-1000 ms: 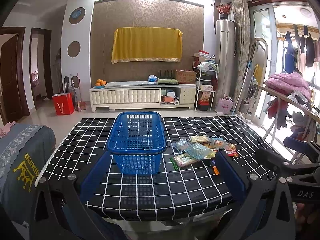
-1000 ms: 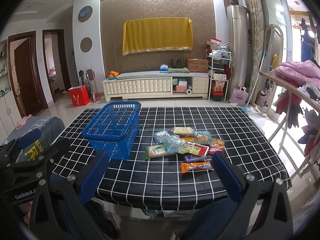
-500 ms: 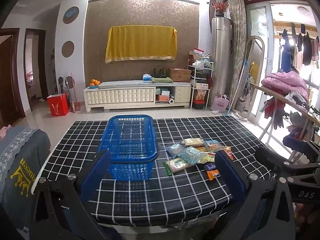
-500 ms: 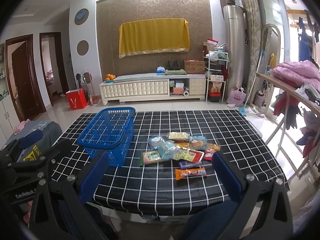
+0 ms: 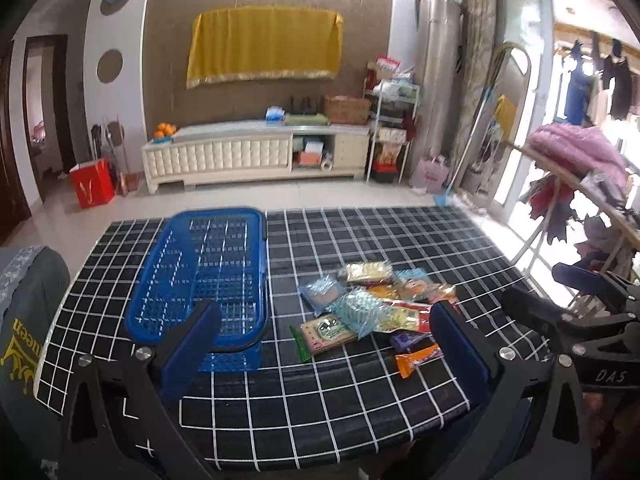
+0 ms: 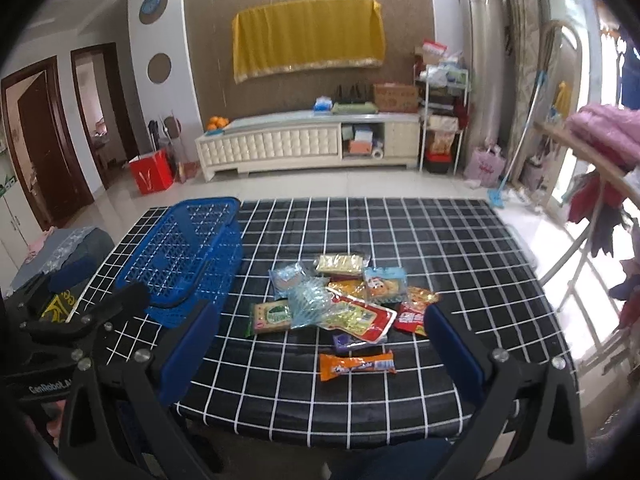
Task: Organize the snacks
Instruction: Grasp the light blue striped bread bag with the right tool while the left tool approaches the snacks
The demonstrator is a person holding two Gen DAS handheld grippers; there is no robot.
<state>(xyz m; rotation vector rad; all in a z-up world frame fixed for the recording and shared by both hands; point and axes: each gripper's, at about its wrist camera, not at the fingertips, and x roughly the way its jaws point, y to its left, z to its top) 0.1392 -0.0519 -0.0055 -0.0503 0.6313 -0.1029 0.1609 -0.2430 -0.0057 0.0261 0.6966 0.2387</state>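
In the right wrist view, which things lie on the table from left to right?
blue basket → green snack pack → orange snack bar → red snack packet

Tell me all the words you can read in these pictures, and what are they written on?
"DAS": white letters on the right gripper's black body, seen from the left camera.
"GenRobot" and then a cut-off bit: on the left gripper's black body, seen from the right camera.
Yellow letters on the dark cloth beside the table: sideways, not readable for sure.
Snack packets, such as the orange bar: print too small and blurred.
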